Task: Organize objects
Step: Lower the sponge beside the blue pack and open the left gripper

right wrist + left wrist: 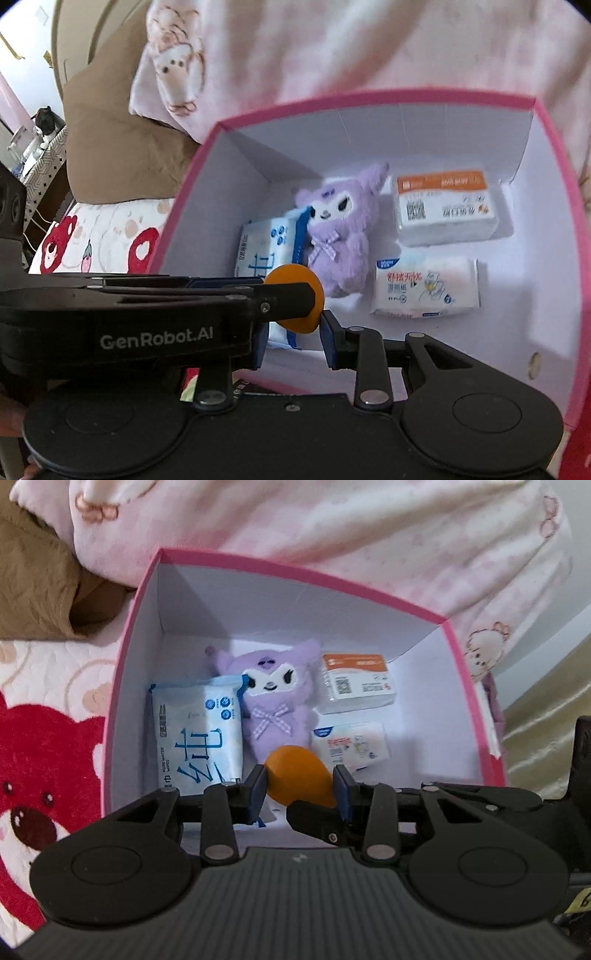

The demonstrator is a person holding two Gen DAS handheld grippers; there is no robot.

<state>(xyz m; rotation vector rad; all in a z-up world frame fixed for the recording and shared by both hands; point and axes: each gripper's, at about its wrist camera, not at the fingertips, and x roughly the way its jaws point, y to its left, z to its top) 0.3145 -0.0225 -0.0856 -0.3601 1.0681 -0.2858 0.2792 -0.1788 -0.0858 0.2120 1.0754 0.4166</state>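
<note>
An orange egg-shaped thing (295, 771) hangs over the near part of an open pink box (295, 574) with a white inside. My left gripper (301, 786) is shut on it, a blue pad on each side. My right gripper (293, 328) also stands shut on the orange thing (295, 321), and one of its fingers (314, 819) shows under it. The left gripper's fingers (284, 295) cross in front from the left. On the box (369, 98) floor lie a purple plush (273, 701), a blue wipes pack (195, 731), an orange-labelled tissue pack (356, 686) and a small tissue pack (351, 746).
The box sits on a bed. A pink patterned quilt (332, 524) is bunched behind it and a brown pillow (122, 155) lies at the back left. A red bear blanket (40, 768) lies to the left. A cluttered side table (37, 147) stands far left.
</note>
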